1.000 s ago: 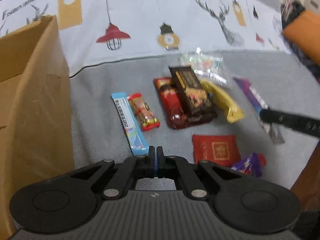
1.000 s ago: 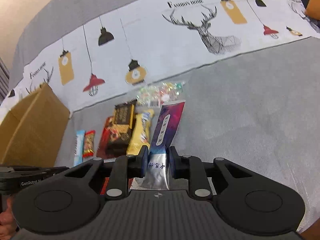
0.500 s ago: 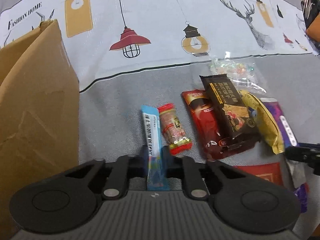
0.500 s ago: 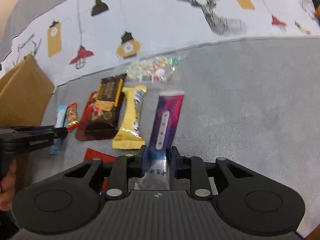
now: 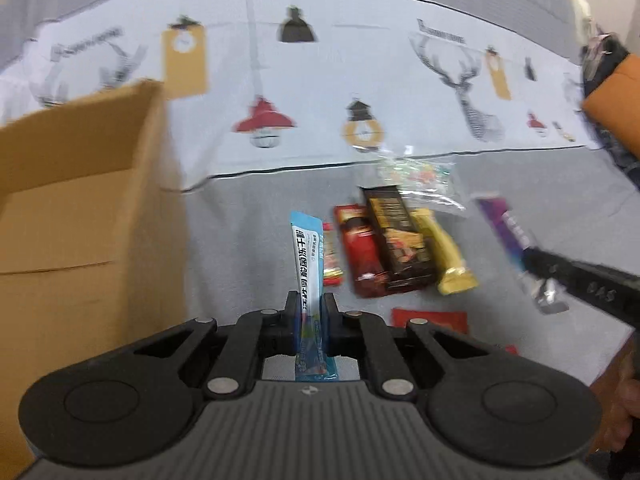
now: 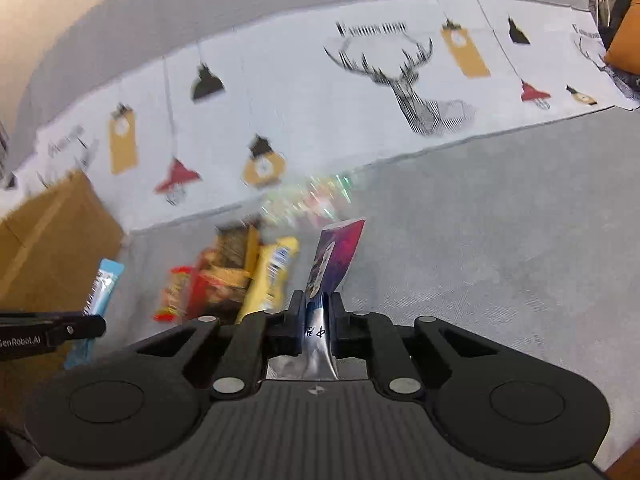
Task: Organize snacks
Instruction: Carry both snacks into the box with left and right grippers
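Note:
My left gripper is shut on a blue snack stick and holds it lifted above the grey cloth; it also shows in the right wrist view. My right gripper is shut on a purple snack packet, also lifted; it also shows in the left wrist view. On the cloth lie a small red sausage pack, a red packet, a dark chocolate bar, a yellow bar, a clear candy bag and a red square packet.
An open cardboard box stands at the left, close to the left gripper; it also shows in the right wrist view. A printed white cloth covers the back. An orange object lies at the far right.
My left gripper opened, closed on the blue snack stick and lifted it off the cloth. My right gripper has risen with the purple packet. Both views are blurred by motion.

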`<state>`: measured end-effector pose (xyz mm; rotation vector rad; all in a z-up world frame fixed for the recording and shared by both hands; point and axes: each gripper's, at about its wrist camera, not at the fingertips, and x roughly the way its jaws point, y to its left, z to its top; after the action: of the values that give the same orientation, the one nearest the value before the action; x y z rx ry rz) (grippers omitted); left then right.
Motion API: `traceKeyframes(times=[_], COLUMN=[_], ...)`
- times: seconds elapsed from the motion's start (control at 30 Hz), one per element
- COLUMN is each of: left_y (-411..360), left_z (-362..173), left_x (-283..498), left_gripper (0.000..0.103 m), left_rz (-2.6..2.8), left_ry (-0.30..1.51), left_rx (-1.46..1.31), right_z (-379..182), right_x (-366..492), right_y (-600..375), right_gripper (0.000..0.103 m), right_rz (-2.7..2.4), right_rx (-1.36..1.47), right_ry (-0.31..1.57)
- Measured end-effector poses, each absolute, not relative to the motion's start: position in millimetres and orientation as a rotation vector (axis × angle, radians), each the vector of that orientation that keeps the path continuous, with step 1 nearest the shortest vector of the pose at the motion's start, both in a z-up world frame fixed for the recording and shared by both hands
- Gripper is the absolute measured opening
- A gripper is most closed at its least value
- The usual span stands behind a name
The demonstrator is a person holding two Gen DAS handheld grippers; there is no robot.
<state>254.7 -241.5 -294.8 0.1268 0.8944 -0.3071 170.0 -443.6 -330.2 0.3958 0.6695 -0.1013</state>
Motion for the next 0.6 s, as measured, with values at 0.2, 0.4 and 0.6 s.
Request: traceKeyframes(times=[0.2,0.4,0.6], left_y=[-204,-148,-83], left_z=[-263,-217,-162], left_x=[225,204,183], left_gripper=[0.010,0.010,0.010], left_rz=[-0.302,-0.272,-0.247], left_ry=[0.878,0.771,0.618], left_rx=[0.067,0.006,-0.065], right_z=[-299,-243,-176], right_x=[155,133,128], right_y=[-393,-316,-236], right_gripper=[0.012,0.012,0.012], right_rz=[-0.050,0.069,0.189], right_rx=[0.364,0.339,0.247], right_ry=[0.619,0.531,0.437])
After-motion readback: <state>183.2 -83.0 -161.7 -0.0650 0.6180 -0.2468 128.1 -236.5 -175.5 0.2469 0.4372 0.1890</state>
